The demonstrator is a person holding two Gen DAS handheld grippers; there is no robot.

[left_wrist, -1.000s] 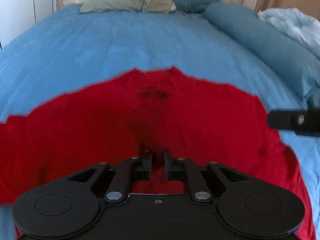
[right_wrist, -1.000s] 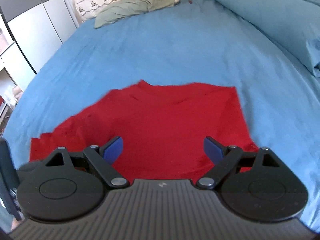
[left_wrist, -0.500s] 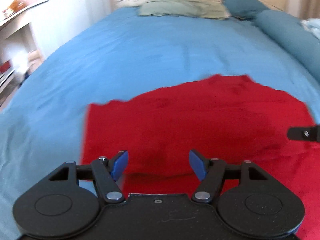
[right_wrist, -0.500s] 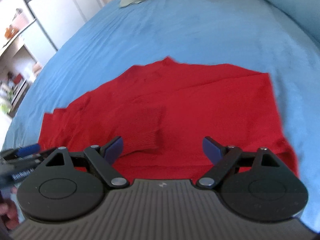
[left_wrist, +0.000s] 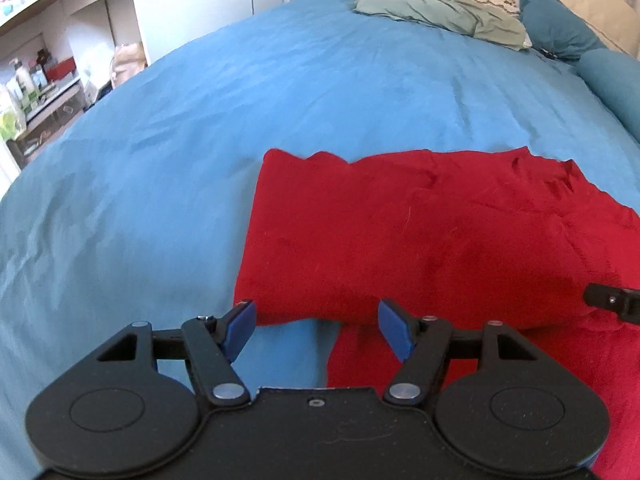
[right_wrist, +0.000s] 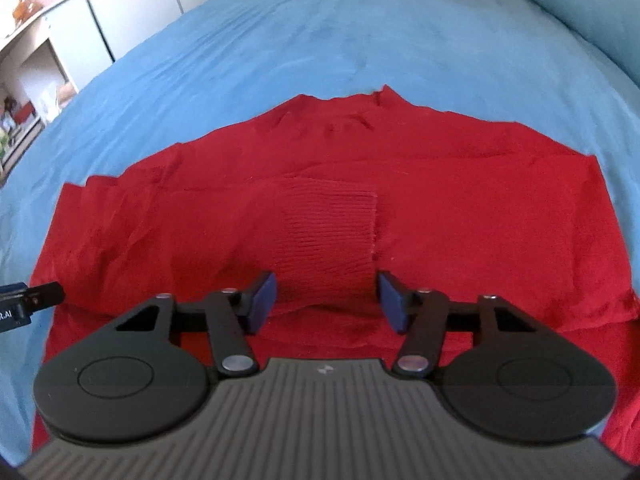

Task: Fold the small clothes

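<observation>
We see the red sweater (right_wrist: 460, 208) mid-frame on the blue bedspread (right_wrist: 280, 40), one sleeve cuff (right_wrist: 332, 232) folded inward; further folds remain. Our left gripper (left_wrist: 316, 330) and right gripper (right_wrist: 326, 300) hold nothing, jaws apart.

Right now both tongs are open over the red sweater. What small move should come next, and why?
Probably bring the right tongs down and close them on the ribbed cuff. The cuff lies on the red sweater right between the open pads, and that sleeve looks loosely laid. The left tongs hang open at the sweater's folded left edge, holding nothing.
</observation>
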